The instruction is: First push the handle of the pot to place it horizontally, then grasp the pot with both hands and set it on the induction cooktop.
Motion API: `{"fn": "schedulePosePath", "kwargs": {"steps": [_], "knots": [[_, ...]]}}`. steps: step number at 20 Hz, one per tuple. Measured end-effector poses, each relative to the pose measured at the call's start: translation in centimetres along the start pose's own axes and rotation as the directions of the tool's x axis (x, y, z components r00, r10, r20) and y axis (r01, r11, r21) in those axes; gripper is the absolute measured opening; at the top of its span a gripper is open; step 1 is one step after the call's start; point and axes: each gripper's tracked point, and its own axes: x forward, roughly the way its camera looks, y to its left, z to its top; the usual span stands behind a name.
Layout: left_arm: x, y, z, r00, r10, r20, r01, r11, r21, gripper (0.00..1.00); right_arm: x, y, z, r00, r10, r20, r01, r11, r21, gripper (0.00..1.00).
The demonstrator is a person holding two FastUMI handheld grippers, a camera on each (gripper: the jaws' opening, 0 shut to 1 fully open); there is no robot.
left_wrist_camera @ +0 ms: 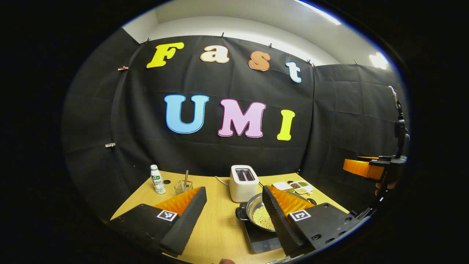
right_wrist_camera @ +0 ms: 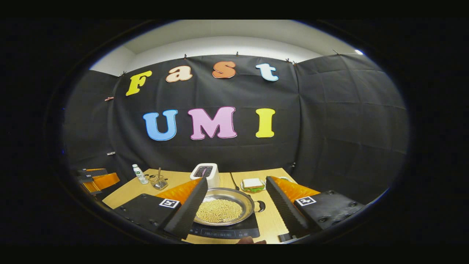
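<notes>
We find a wooden table [right_wrist_camera: 271,220] in a black-draped booth. The pot [right_wrist_camera: 223,211], filled with small pale beans, already sits on the induction cooktop [right_wrist_camera: 223,231] at the table's near edge, seemingly centred. Left gripper [left_wrist_camera: 231,216] and right gripper [right_wrist_camera: 234,209] both gape wide, holding nothing. We judge the steel pot rigid, weighty and slick; grasp its side handles [right_wrist_camera: 260,206].
</notes>
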Motion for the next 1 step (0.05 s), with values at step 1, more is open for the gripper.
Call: {"fn": "schedulePosePath", "kwargs": {"steps": [1], "knots": [[0.09, -0.03, -0.13, 1.0, -0.001, -0.003, 0.001, 1.0, -0.002, 0.98, -0.01, 0.01, -0.1, 1.0, 0.0, -0.002, 0.0, 1.0, 0.001, 0.99]]}}
